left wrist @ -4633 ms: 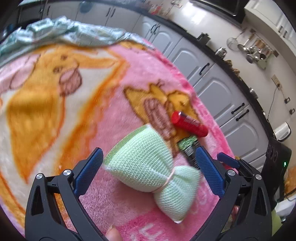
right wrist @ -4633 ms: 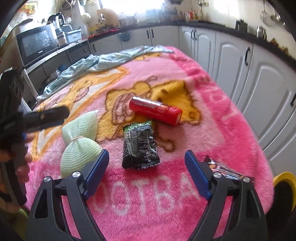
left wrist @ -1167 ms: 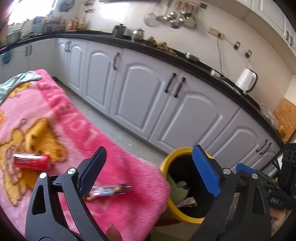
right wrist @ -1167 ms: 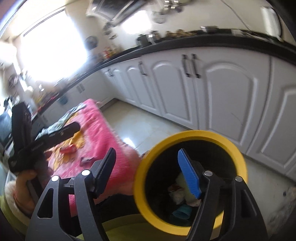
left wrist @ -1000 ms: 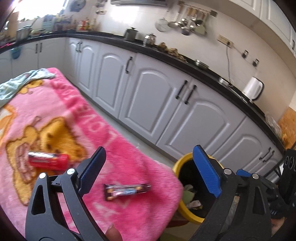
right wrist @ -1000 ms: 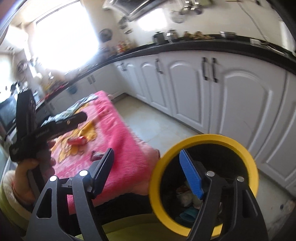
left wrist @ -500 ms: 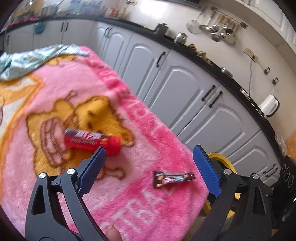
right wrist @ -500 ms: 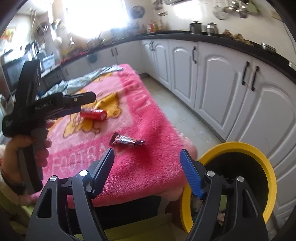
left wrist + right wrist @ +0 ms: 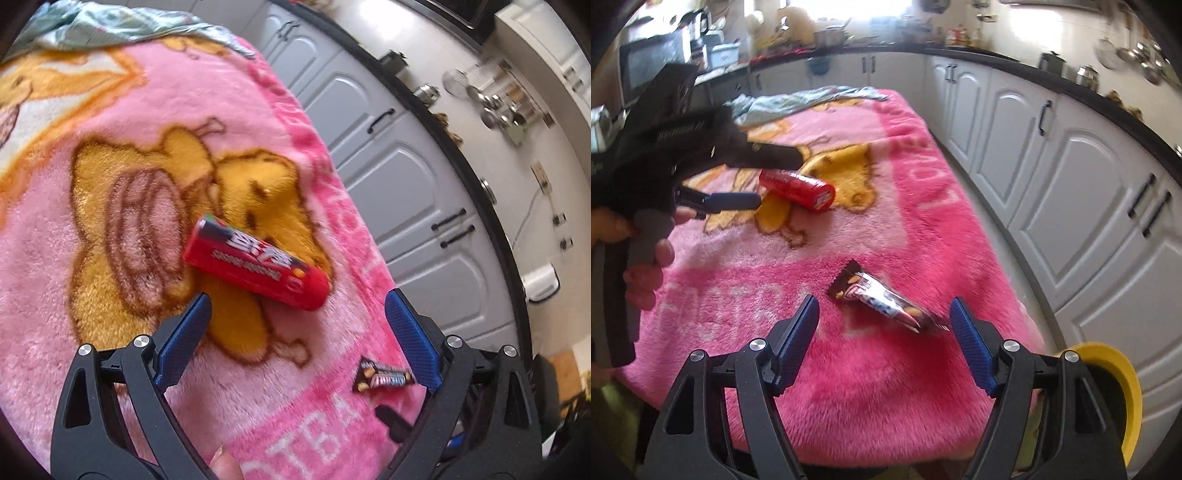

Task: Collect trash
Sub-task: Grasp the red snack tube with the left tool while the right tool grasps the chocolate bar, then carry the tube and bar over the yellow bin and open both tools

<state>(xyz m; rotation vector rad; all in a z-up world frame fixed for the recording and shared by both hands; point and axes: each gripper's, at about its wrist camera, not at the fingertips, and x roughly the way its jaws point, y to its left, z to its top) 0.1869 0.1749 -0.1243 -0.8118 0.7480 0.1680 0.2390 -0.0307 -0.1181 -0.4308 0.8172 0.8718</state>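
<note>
A red snack tube (image 9: pixel 255 266) lies on the pink blanket (image 9: pixel 110 295), just ahead of my open, empty left gripper (image 9: pixel 297 325). It also shows in the right wrist view (image 9: pixel 798 188), next to the left gripper's fingers (image 9: pixel 731 201). A dark candy bar wrapper (image 9: pixel 886 301) lies near the blanket's front right corner, just ahead of my open, empty right gripper (image 9: pixel 884 328). The wrapper also shows in the left wrist view (image 9: pixel 384 378). The yellow trash bin (image 9: pixel 1123 391) stands on the floor at the lower right.
A crumpled light blue cloth (image 9: pixel 801 101) lies at the blanket's far end. White kitchen cabinets (image 9: pixel 1071 184) run along the right, with a strip of floor between them and the blanket. A microwave (image 9: pixel 653 62) stands at the far left.
Both grippers swung back from the yellow bin to the blanket and came closer to it. The left now faces the red tube, the right faces the candy wrapper. Both stayed open.
</note>
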